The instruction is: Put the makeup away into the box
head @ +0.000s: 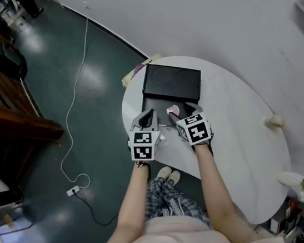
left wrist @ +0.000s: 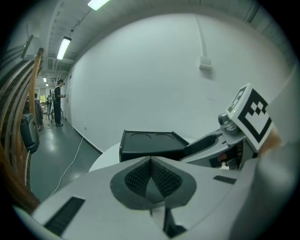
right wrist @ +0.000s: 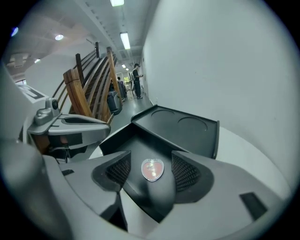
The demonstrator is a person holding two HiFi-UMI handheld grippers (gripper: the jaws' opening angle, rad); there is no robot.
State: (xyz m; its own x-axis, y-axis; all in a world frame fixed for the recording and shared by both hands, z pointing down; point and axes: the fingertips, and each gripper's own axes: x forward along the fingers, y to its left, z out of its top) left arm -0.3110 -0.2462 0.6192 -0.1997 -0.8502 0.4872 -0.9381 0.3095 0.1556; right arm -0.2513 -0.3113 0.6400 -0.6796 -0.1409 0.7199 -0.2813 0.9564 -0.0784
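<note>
- The left gripper (left wrist: 151,164) has its jaws pressed together with nothing between them. It hangs over the near side of the white tabletop (head: 246,150).
- The right gripper (right wrist: 151,160) sits just beside it at 3 o'clock. Its jaws are spread well apart and hold nothing.
- The black box (head: 171,81) stands open at 12 o'clock from both grippers, its lid laid back towards the wall.
- The pink compact (right wrist: 153,169) lies flat on the floor of the box. It shows in the gap between the right jaws and touches neither pad. From here I can't say whether the pads are level with it or above it.
- A small beige object (head: 276,121) rests near the tabletop's edge at 3 o'clock, well apart from the box.
</note>
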